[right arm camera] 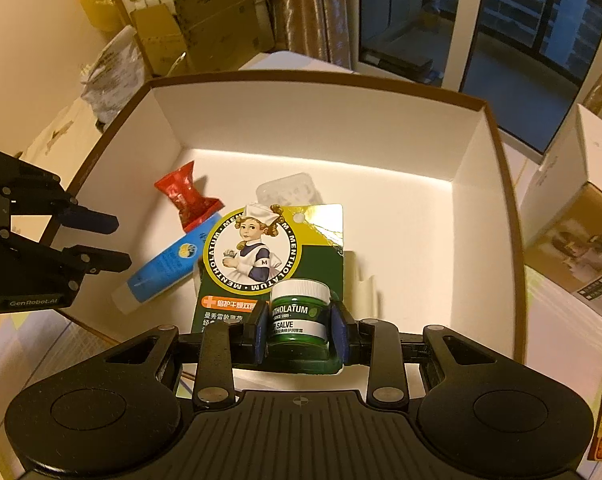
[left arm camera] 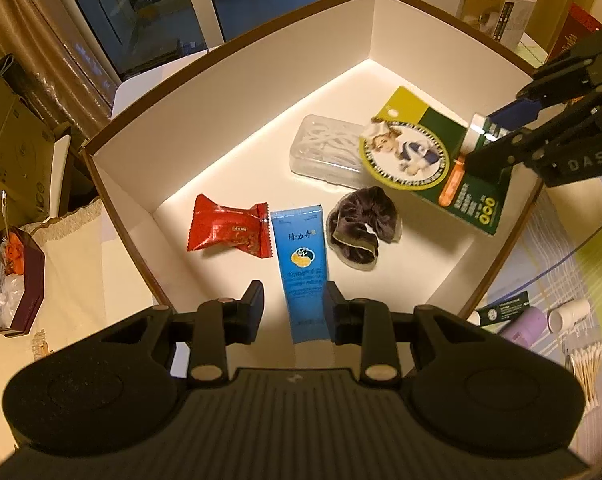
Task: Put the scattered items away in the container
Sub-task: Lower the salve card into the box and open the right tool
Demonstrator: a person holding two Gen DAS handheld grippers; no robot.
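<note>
Green-and-yellow carded salve jar [right arm camera: 299,314] clamped in right claw [right arm camera: 299,334] above white cardboard box [left arm camera: 237,92] (brown-rimmed); blue tube [left arm camera: 301,268] lying inside, between spread fingers of left claw [left arm camera: 292,308], untouched.

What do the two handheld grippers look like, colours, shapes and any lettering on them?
Both are matte black plastic. Each has a ribbed central body flanked by two rounded lobes with circular discs, and jointed linkage bars with silver rivets leading to the jaws, which carry dark blue pads. The left gripper bears "GenRobot.AI" on its side; the right gripper shows the letters "DAS". No cables, hands or sleeves show.
</note>
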